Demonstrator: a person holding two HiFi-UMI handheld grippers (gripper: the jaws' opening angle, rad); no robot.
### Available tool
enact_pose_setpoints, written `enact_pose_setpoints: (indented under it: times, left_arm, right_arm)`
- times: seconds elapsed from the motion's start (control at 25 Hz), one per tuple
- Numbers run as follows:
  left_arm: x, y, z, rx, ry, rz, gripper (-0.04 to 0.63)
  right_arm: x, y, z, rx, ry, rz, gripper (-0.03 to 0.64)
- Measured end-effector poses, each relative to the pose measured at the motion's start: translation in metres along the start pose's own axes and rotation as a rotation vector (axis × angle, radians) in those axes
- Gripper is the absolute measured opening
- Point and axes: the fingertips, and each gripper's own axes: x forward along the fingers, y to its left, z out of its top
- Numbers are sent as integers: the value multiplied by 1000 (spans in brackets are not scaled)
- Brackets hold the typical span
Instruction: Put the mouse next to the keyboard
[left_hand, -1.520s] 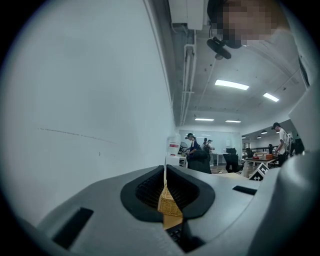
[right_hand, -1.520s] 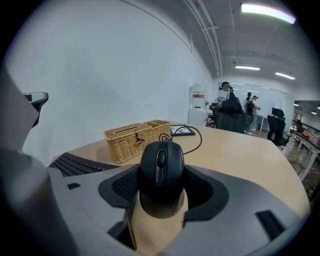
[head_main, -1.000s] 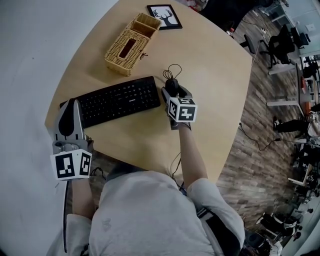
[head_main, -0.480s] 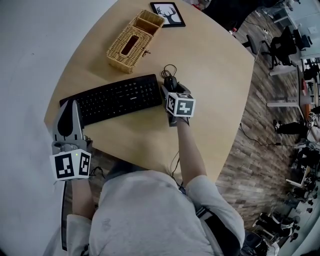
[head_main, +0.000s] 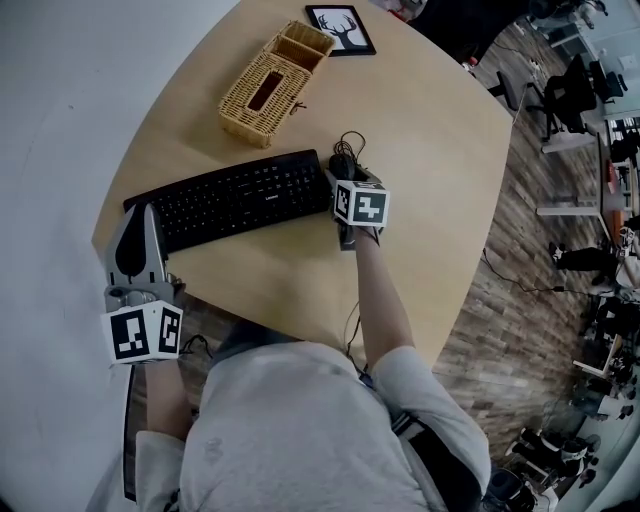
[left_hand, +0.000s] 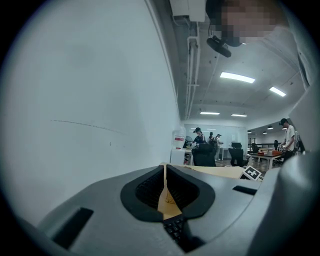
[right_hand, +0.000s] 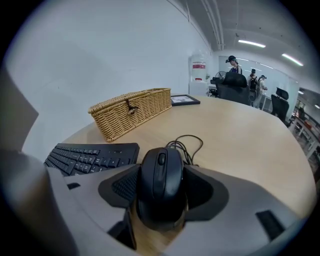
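Note:
A black wired mouse (right_hand: 161, 185) sits between the jaws of my right gripper (right_hand: 162, 200), which is shut on its sides. In the head view the mouse (head_main: 343, 163) and right gripper (head_main: 346, 176) are just off the right end of the black keyboard (head_main: 235, 198), low over the table. The keyboard's corner (right_hand: 90, 155) lies to the left of the mouse. The mouse's coiled cable (right_hand: 187, 145) trails ahead of it. My left gripper (head_main: 139, 210) is shut and holds nothing, near the keyboard's left end at the table edge; its jaws (left_hand: 165, 182) meet.
A wicker basket (head_main: 275, 85) stands beyond the keyboard, with a framed deer picture (head_main: 340, 30) behind it. The round wooden table (head_main: 430, 150) drops off to the floor on the right. Office chairs and people are far in the background.
My right gripper with the mouse has edged slightly forward beside the keyboard's right end. The left gripper has stayed where it was.

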Motion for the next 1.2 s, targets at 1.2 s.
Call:
enact_pose_setpoints:
  times: [1.2]
  left_arm:
    - [-32,-3,28,24,-70,6,21]
  right_arm:
    - [-95,47,58,-118,-339,102,28]
